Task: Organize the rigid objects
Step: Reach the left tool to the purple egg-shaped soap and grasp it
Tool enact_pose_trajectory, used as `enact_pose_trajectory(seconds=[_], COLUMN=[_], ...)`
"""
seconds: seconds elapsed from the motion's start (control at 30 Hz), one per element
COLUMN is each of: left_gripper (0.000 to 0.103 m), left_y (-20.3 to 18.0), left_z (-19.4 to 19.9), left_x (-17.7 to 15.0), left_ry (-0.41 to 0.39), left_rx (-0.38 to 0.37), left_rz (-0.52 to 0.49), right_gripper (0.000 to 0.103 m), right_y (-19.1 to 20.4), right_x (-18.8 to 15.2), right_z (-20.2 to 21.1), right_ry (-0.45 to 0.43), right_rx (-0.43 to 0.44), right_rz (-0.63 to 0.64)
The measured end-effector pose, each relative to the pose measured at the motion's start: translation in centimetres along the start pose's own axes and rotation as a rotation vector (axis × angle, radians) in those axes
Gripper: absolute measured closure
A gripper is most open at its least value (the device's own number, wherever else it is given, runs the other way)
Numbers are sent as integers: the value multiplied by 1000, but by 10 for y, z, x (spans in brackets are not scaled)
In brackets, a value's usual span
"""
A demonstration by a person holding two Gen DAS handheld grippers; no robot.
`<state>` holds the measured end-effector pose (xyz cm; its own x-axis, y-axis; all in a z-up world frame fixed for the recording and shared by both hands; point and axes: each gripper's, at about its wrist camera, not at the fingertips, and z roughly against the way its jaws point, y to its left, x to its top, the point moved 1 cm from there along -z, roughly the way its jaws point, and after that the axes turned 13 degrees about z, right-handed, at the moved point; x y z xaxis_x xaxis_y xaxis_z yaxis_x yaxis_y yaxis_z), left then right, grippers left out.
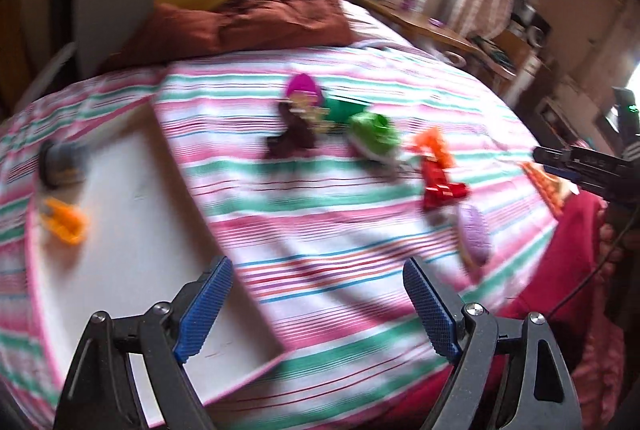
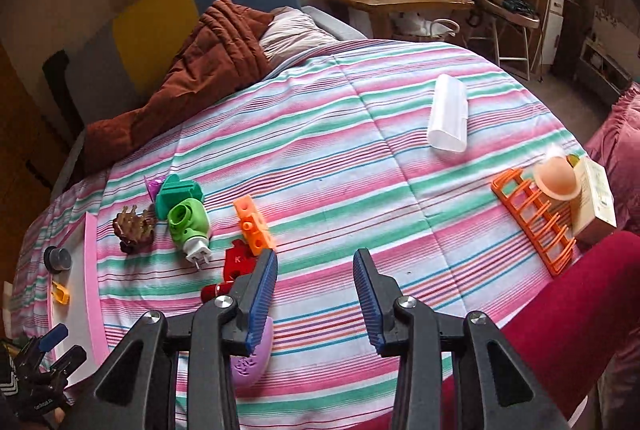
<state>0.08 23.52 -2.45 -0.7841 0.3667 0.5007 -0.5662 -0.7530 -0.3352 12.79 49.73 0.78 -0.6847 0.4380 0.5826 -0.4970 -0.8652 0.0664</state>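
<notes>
A white tray with a pink rim (image 1: 132, 198) lies on the striped bedspread (image 1: 328, 230) at the left. It holds a dark round cap (image 1: 60, 162) and a small orange piece (image 1: 66, 222). My left gripper (image 1: 316, 270) hangs open over the tray's right edge, nothing between its fingers. Across the bed lie a brown hair claw (image 2: 134, 230), a teal piece (image 2: 178, 194), a green plug-in device (image 2: 188, 226), an orange block (image 2: 254, 228), a red piece (image 2: 236, 264) and a lilac brush (image 2: 252, 362). My right gripper (image 2: 316, 254) is open and empty, just right of the red piece and above the brush.
Farther right on the bed are a white case (image 2: 448, 118), an orange rack (image 2: 536, 214), a peach cup (image 2: 558, 178) and a carton (image 2: 596, 198). A rust quilt (image 2: 208, 58) is bunched at the headboard. A red-clothed limb (image 2: 580, 290) crosses the lower right.
</notes>
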Motion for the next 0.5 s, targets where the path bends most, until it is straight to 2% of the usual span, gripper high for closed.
enact_pose_trajectory(seconds=[0.13,0.3,0.43,0.5], left_gripper=[26,28,25,27], left_y=[-55,-110,-138,-144], left_z=[-28,-63,-90,-107], left_x=[-3,-9,-14,-17], left_ry=[71,156,207,227], left_rx=[-77,-126,-118,-88], left_rz=[-111,-200,-242,-248], right_gripper=[64,63,63,63], right_y=[-7,-10,-11,-11], right_x=[-9,-11,-11,-10], right_z=[-2,-5,-8,-10], right_ry=[8,3,7,12], right_rx=[1,18,29,31], right_rz=[-6,-16,-23,-22])
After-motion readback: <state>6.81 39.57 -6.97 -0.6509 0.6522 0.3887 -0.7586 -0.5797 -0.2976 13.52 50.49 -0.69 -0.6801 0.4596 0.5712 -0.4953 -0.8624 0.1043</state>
